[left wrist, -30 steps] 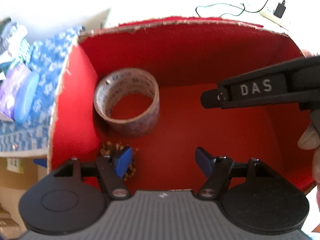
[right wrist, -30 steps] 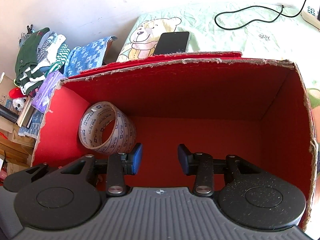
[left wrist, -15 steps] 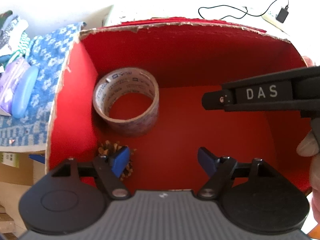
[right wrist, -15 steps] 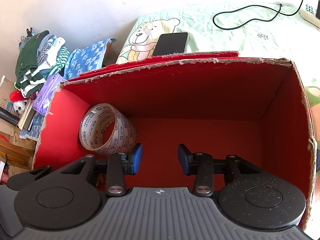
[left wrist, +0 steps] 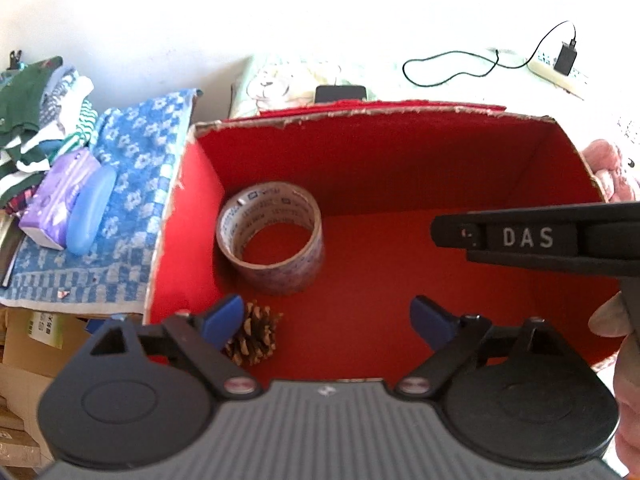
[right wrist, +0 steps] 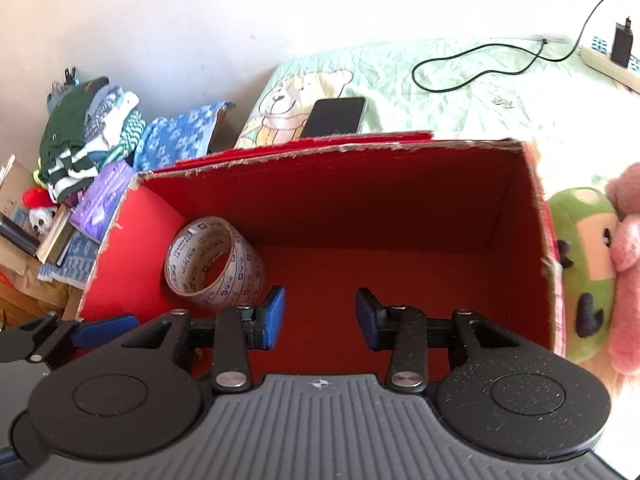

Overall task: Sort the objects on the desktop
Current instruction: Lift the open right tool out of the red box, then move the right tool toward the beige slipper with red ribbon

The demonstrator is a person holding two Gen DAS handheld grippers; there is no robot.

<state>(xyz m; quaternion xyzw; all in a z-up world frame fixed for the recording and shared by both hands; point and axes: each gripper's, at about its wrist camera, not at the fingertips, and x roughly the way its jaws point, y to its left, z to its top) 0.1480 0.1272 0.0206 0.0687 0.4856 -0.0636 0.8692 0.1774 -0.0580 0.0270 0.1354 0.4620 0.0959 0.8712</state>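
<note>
1. Left wrist view: the left gripper [left wrist: 326, 318] is opening its fingers, empty, above the pine cone [left wrist: 253, 338] resting in the red box [left wrist: 400, 152] beside the tape roll [left wrist: 272, 236].
2. Right gripper [right wrist: 320, 316]: fingers half spread, empty.
3. Risk: retreating fingers may snag the box's rim and tip it.

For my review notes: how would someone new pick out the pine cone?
Find the red box. On its floor by the left wall lies a tape roll; the pine cone sits apart, nearer the camera. It is brown and scaly, unlike the smooth printed ring.
</note>
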